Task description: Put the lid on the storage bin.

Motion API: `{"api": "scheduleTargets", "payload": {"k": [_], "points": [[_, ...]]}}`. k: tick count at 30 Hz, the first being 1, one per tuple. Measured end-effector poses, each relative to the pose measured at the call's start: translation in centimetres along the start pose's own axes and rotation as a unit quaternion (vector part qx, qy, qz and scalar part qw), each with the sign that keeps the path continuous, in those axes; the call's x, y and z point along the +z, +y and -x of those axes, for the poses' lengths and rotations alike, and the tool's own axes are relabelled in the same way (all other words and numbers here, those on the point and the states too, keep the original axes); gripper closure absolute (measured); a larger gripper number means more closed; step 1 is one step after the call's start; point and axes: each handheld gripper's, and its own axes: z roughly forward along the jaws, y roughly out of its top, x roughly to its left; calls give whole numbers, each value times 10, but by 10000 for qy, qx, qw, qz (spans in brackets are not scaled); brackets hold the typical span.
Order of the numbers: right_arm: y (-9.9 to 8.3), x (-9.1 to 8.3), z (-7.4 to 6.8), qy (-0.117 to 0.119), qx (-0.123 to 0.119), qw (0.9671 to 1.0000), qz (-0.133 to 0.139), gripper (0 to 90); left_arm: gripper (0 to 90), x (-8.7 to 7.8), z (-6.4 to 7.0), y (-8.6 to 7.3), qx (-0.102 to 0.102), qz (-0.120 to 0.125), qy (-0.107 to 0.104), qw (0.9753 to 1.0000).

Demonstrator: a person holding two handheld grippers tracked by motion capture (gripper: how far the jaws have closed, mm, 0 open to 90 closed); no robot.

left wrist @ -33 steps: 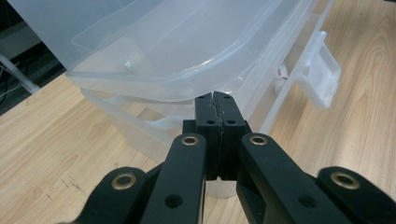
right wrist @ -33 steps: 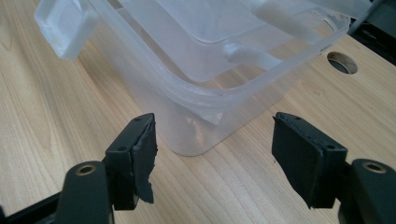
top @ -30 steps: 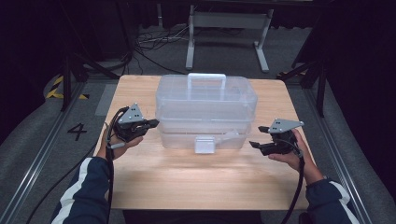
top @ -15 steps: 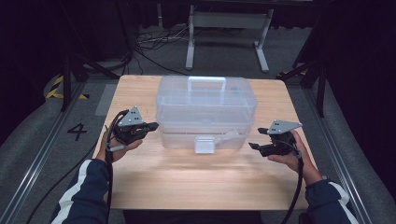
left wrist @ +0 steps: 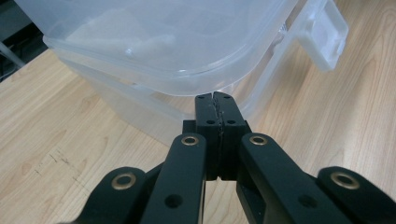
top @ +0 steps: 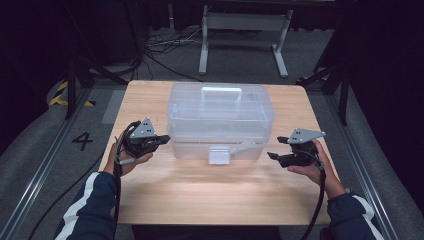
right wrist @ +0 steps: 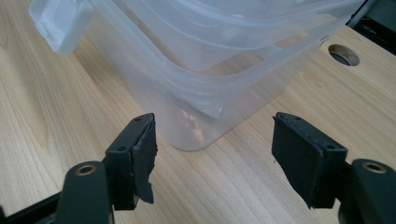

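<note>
Clear plastic storage box [top: 220, 120], one item, lidded, with a carry handle [top: 220, 93] moulded into the top of the lid and a white front latch [top: 220, 154] hanging at the middle of the near wall; it stands on the wooden table [top: 210, 200], centred between the left and right edges and nearer the far edge than the near one, with a broad bare strip of tabletop in front of it. Left gripper [top: 162, 139]: held in the person's left hand [top: 127, 157] near the left edge of the table, pointing at the box's near left corner; jaws pressed together with nothing between them, tips just beside the box wall below the lid rim, and whether they touch it cannot be told. In the left gripper view the same gripper [left wrist: 216, 100] shows its two pads flush against each other, the box's rounded corner directly ahead and the latch [left wrist: 324, 35] off at upper right. Right gripper [top: 272, 155]: held in the person's right hand [top: 312, 167] near the right edge of the table, pointing at the box's near right corner and standing a little apart from it; jaws spread wide, holding nothing. In the right gripper view the gripper [right wrist: 212, 144] frames the box's lower corner [right wrist: 201, 116] between its separated pads, with a round hole [right wrist: 344, 54] in the tabletop at upper right.
</note>
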Motion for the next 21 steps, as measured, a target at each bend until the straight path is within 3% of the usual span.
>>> {"api": "scheduleTargets", "payload": {"k": [7, 11, 21], "points": [[0, 1, 0, 9, -13, 10000, -10, 321, 900, 5, 2, -5, 68, -220, 6, 9997], [0, 0, 0, 3, -16, 10000, -2, 321, 900, 5, 2, -9, 0, -217, -17, 9998], [0, -3, -2, -79, -96, 9999, -40, 321, 867, 2, 6, -16, 95, -454, 148, 9988]]}}
